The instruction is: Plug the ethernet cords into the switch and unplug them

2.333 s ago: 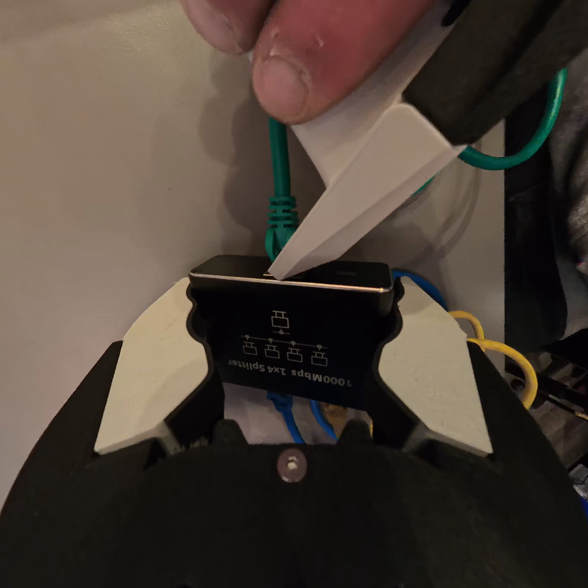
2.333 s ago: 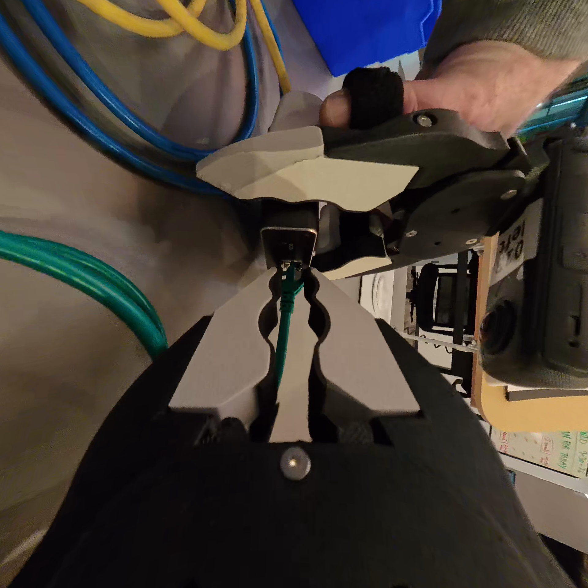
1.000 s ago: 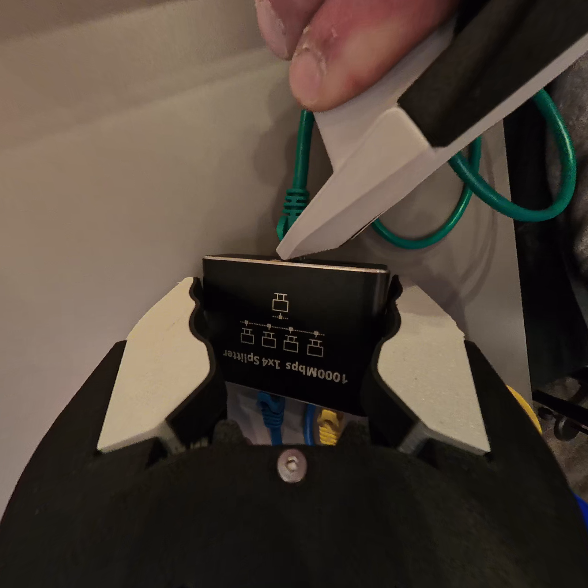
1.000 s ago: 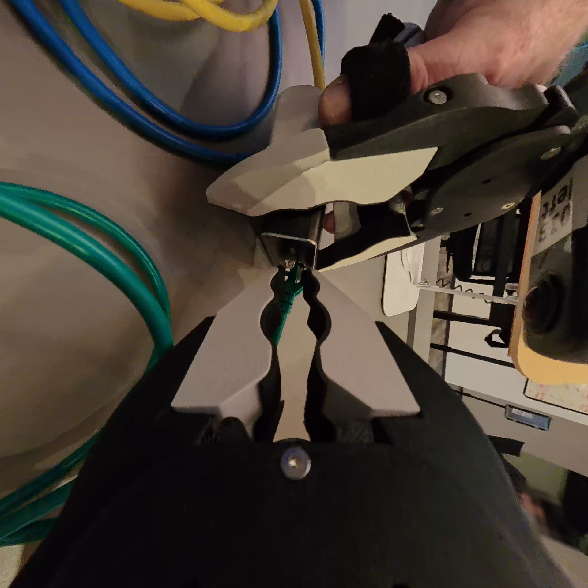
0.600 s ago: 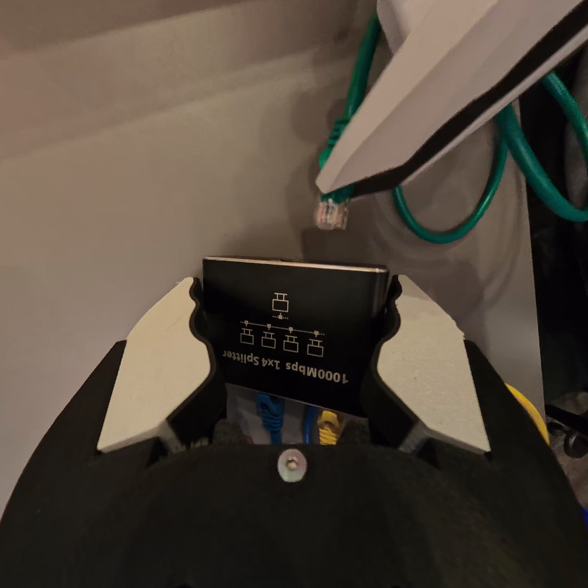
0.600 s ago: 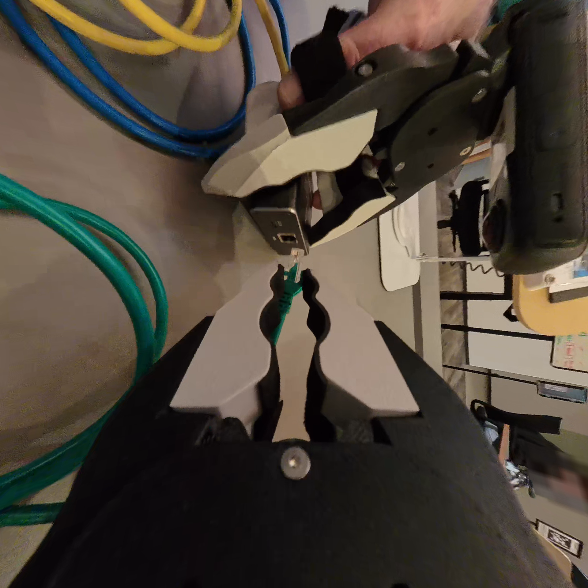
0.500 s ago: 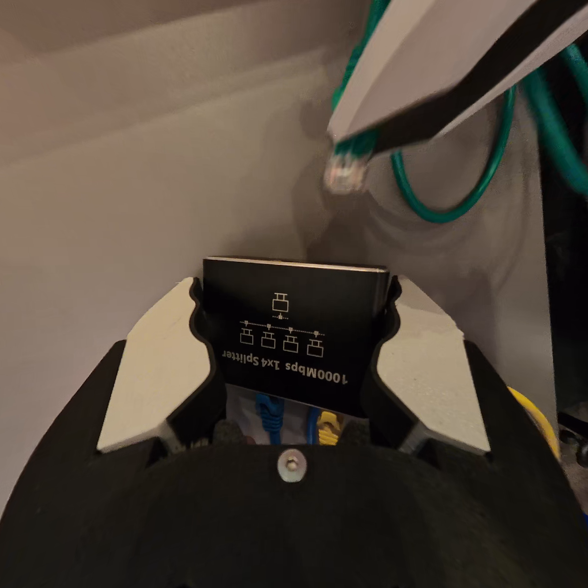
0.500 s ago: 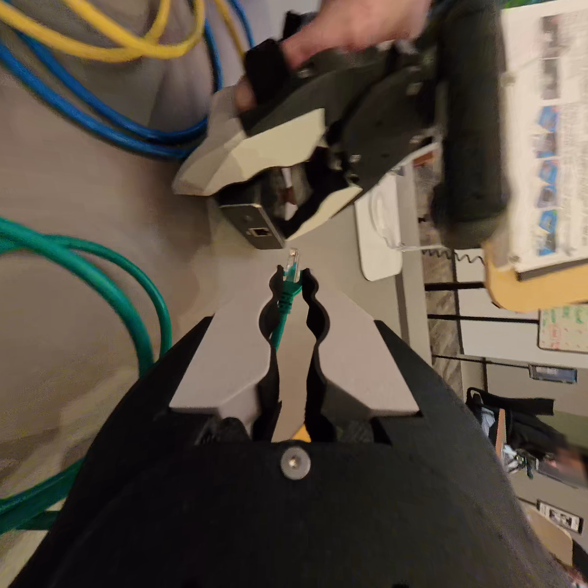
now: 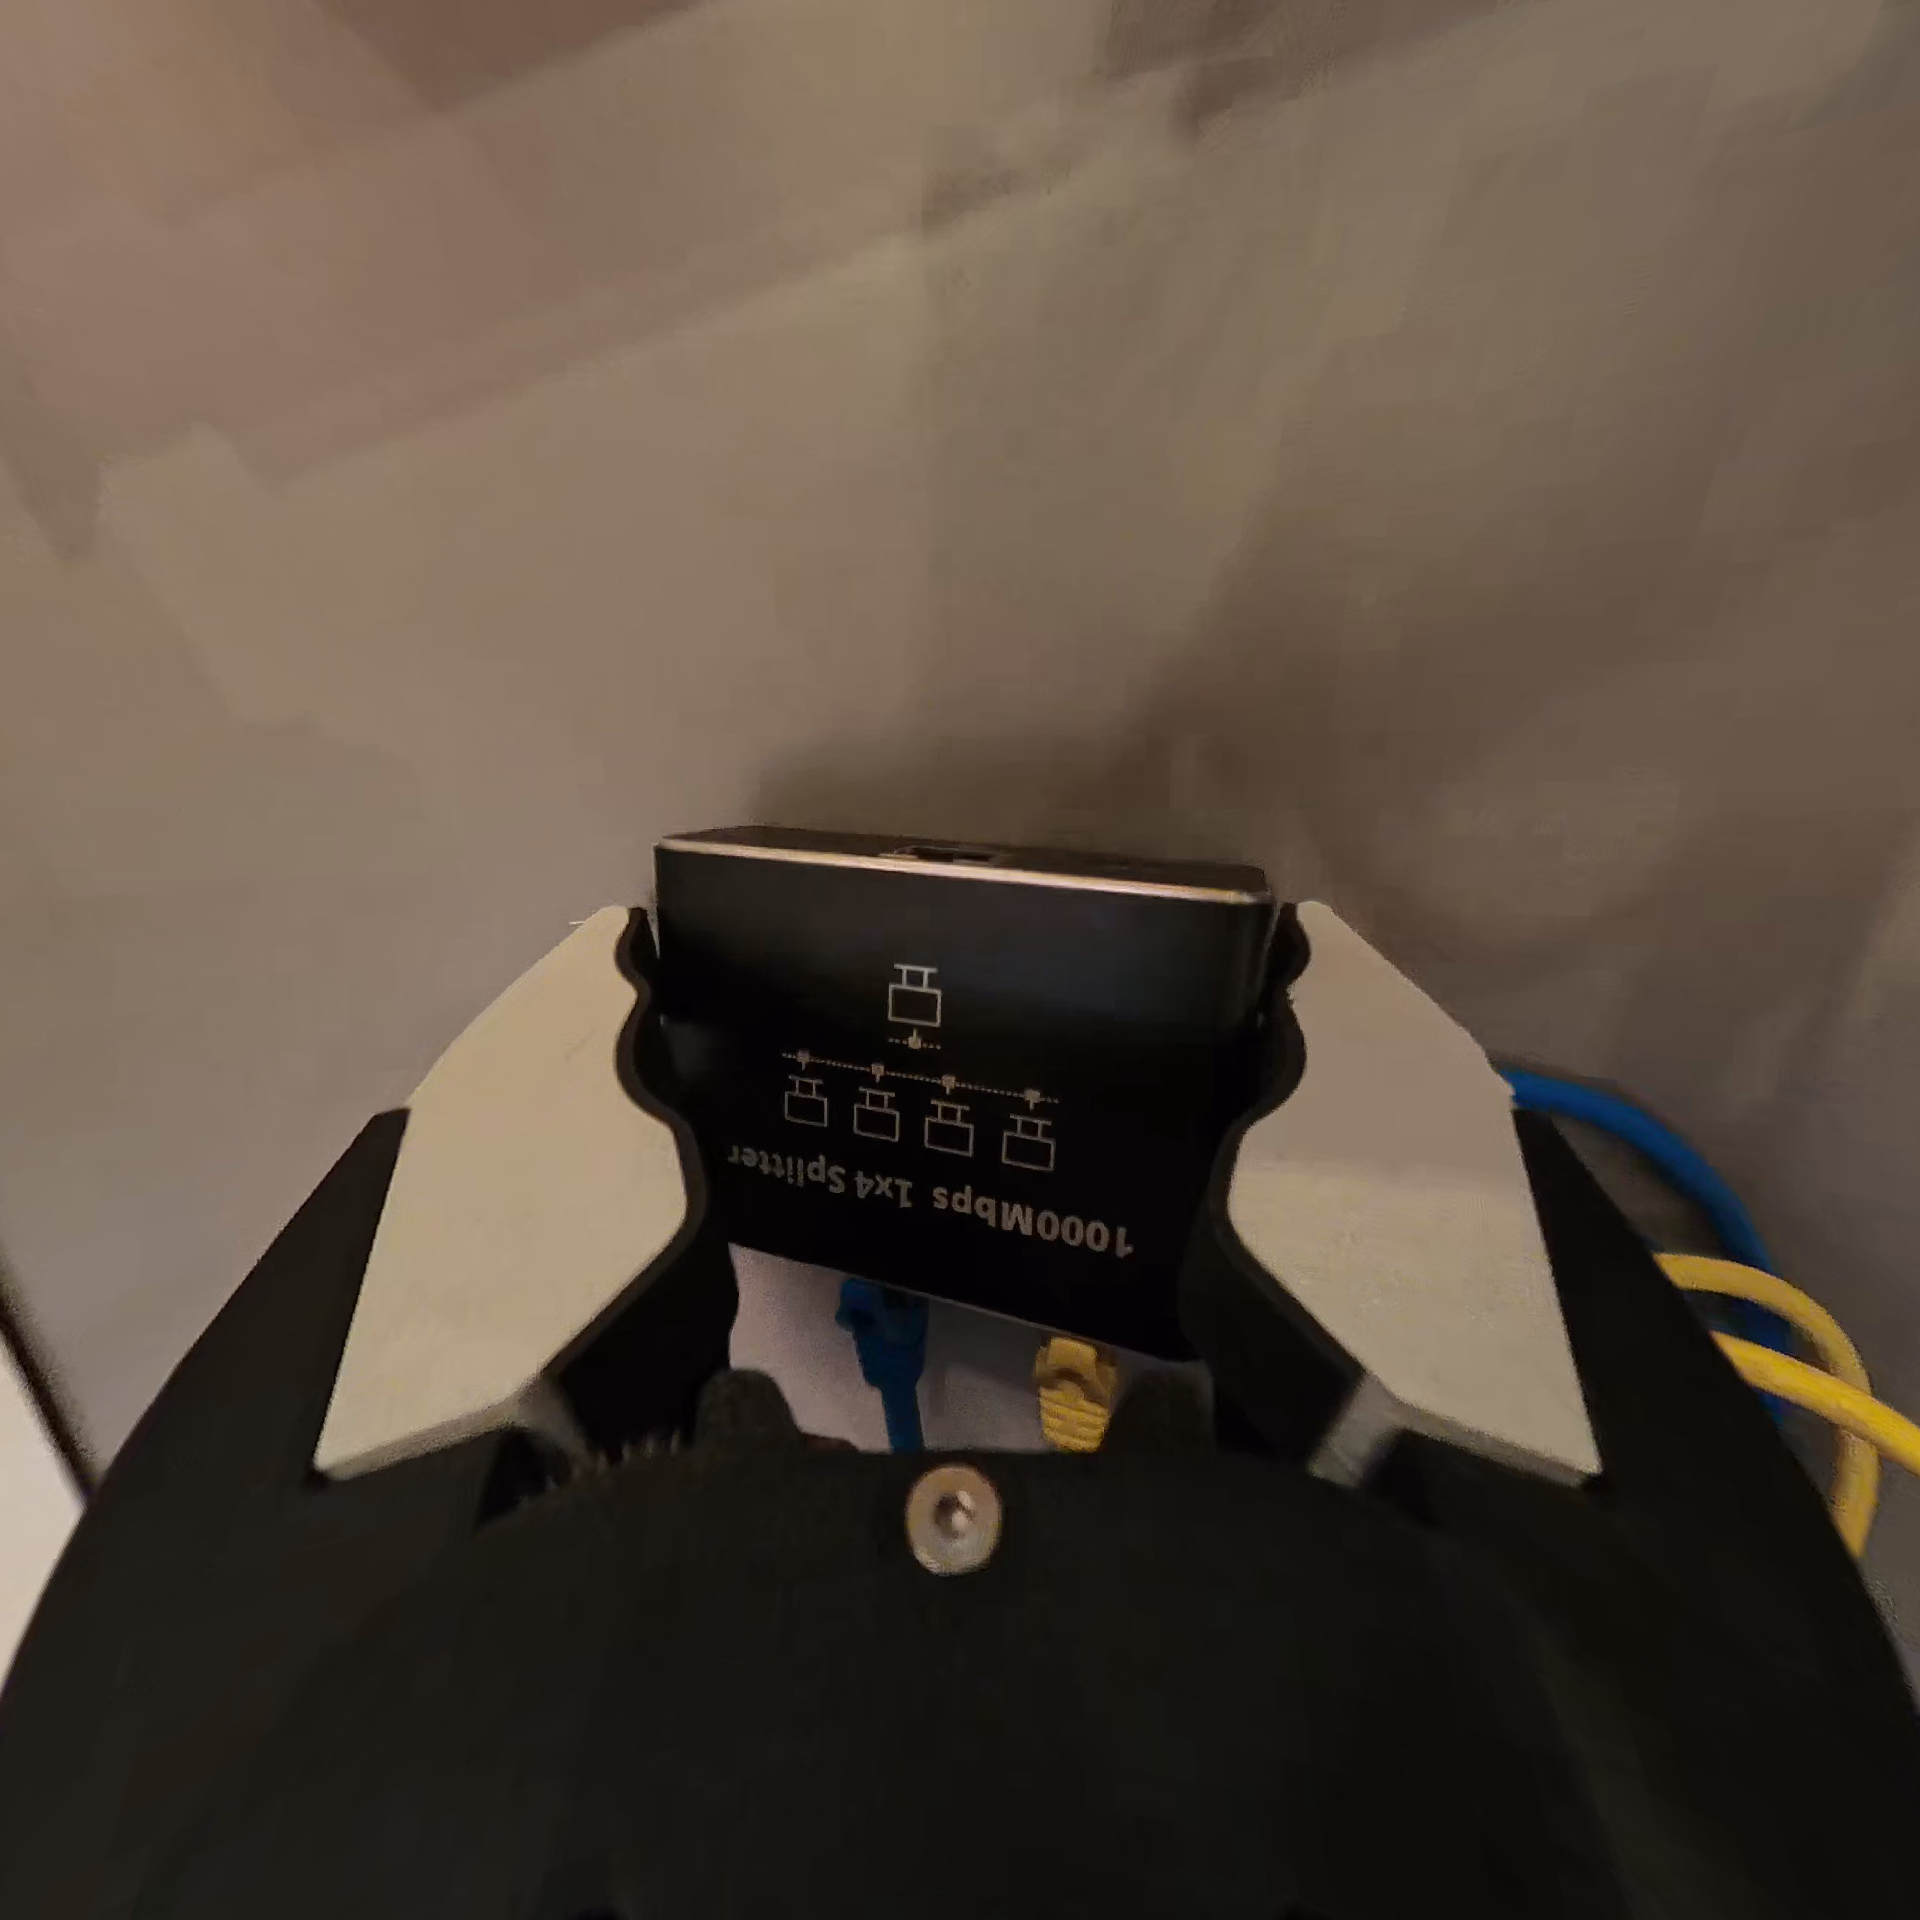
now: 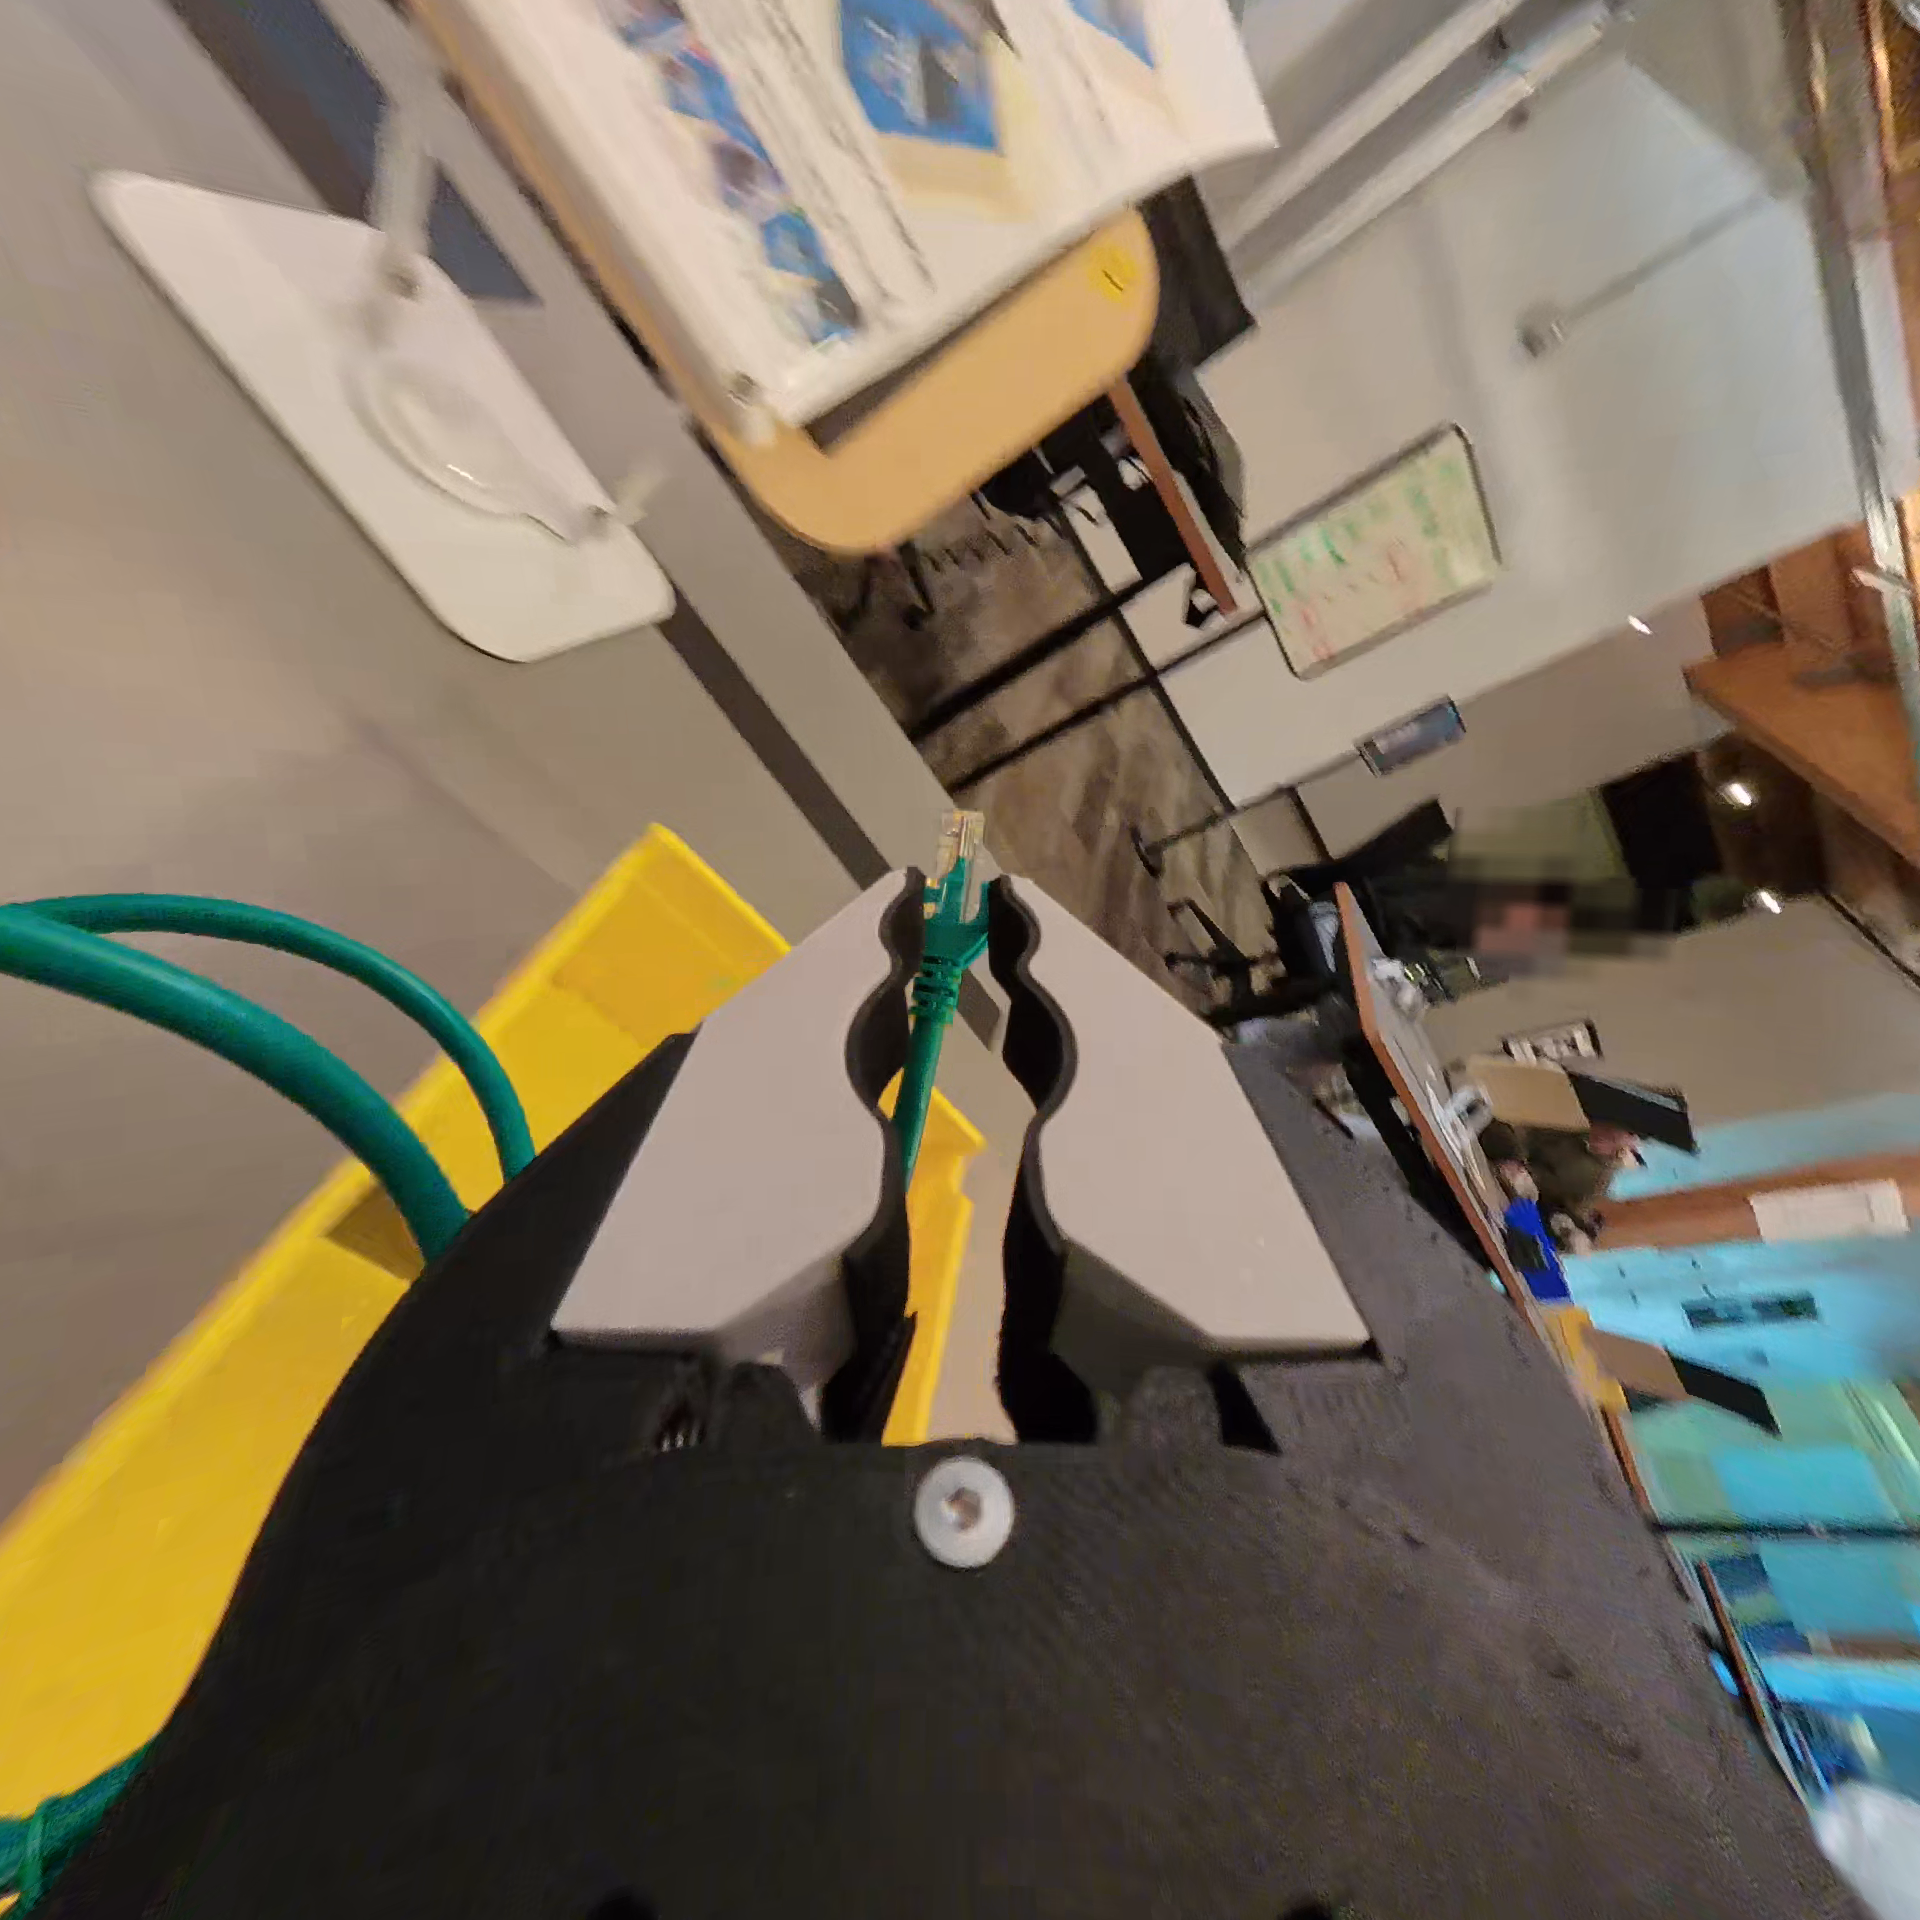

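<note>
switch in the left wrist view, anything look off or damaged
Nothing stands out. The black switch sits squarely between the left gripper fingers, casing intact, with the blue cord and yellow cord plugged into its near side.

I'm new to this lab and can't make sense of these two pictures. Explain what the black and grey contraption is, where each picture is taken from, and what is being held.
No robot here: a person holds a hand tool with two fingers in each hand, and a camera on each tool looks forward along those fingers.

In the left wrist view, the left gripper is shut on a black switch. A blue cord and a yellow cord are plugged into its near side. The port on its far edge is empty.

In the right wrist view, the right gripper pinches a green cord just behind its clear plug, which points away into the room. Below it lies a yellow bin on a grey table.
</note>
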The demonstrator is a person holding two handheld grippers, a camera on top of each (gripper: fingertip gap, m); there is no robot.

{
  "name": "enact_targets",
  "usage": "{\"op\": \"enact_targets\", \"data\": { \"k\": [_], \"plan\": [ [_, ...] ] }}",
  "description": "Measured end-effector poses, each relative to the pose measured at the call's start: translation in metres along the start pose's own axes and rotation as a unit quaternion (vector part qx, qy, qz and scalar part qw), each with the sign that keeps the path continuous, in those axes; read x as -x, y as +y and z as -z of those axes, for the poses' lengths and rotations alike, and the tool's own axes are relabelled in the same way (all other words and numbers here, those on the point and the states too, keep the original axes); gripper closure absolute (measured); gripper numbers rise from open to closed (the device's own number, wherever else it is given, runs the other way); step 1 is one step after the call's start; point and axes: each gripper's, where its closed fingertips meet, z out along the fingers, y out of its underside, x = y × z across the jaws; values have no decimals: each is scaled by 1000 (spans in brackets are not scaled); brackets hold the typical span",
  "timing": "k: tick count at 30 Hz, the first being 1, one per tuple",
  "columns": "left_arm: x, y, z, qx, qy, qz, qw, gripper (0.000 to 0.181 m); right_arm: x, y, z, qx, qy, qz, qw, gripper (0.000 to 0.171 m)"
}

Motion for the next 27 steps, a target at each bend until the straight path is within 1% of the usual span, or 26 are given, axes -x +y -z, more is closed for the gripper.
{"op": "enact_targets", "data": {
  "k": [2,4,9,12,14,15,17,19,22,25,27],
  "plan": [
    [1,5,0,13,-16,-7,1000,73,-25,27,-1,25,33,-11,999,162],
    [2,5,1,12,-27,-7,1000,73,-38,54,-2,42,51,-31,997,162],
    [1,7,3,18,-44,-8,999,73,-34,114,-12,74,104,-39,991,162],
    [0,6,4,22,-51,-18,998,73,-13,146,-23,98,94,-44,990,161],
    [0,8,5,28,-54,-21,998,73,6,162,-27,119,64,-37,990,159],
    [1,8,6,28,-59,-26,998,73,15,168,-28,130,42,-32,990,152],
    [1,9,7,34,-63,-31,997,73,28,178,-24,155,6,-23,988,147],
    [3,9,9,33,-71,-33,996,73,26,175,-15,148,4,-24,989,141],
    [6,5,14,16,-80,-23,996,73,15,154,3,125,11,-29,992,142],
    [13,2,25,0,-101,-11,995,73,12,119,20,96,5,-27,995,145],
    [17,-3,37,-24,-115,4,993,73,21,85,30,61,-16,-32,998,147]
  ]
}}
